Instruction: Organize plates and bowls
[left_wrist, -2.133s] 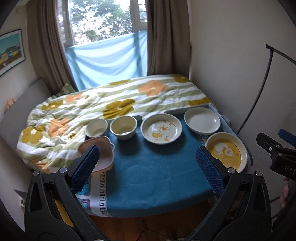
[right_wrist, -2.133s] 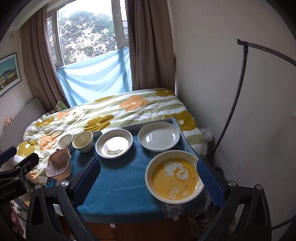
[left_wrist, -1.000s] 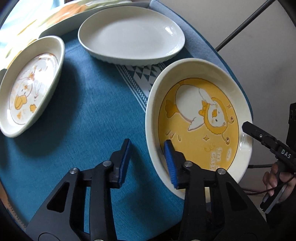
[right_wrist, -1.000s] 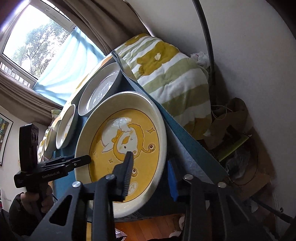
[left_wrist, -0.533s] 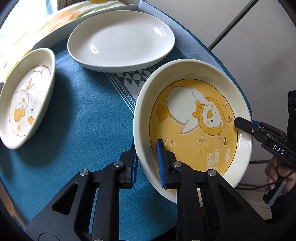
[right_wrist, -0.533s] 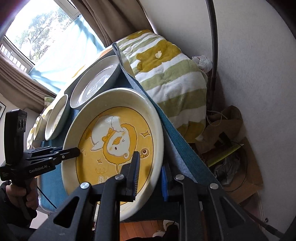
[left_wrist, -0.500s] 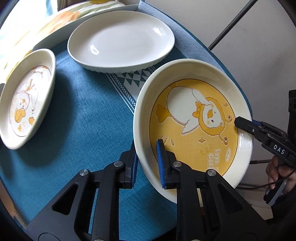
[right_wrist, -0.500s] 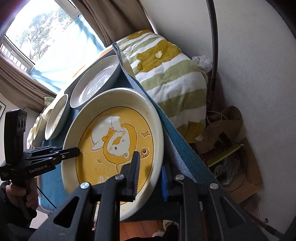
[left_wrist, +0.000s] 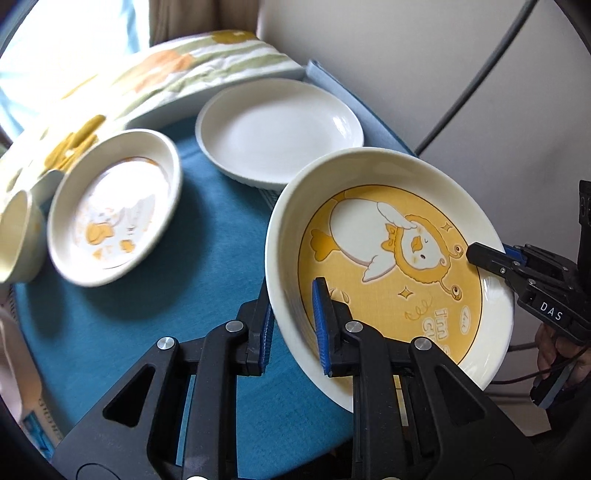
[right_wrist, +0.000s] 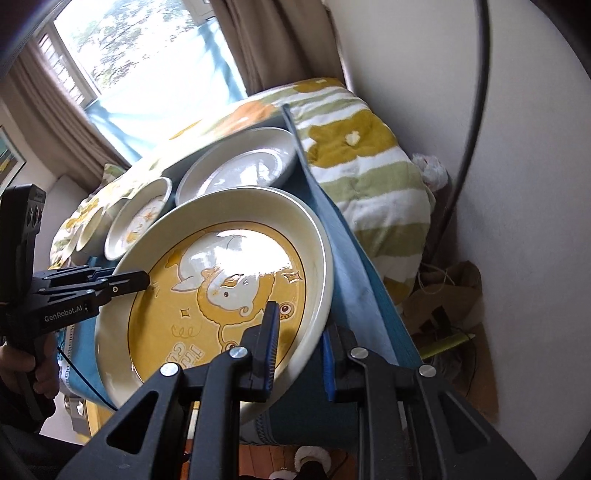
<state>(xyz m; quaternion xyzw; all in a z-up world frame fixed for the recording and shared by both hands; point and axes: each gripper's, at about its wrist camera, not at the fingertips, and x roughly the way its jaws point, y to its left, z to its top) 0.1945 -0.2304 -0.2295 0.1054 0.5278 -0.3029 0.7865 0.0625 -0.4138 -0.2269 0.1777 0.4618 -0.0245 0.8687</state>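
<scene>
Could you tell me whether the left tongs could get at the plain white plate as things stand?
Probably not yet: the left tongs are shut on the rim of the yellow duck plate, so they are occupied. The plain white plate itself lies uncovered just beyond.

- "DAS" is printed in white on the black body of the right tool (left_wrist: 491, 260), seen from the left wrist view.
- "GenRobot.AI" runs along the side of the left tool (right_wrist: 144, 278), in the right wrist view.
- The yellow duck plate (left_wrist: 388, 258) has lettering near its rim, starts with "i'm", the rest is hidden.
</scene>
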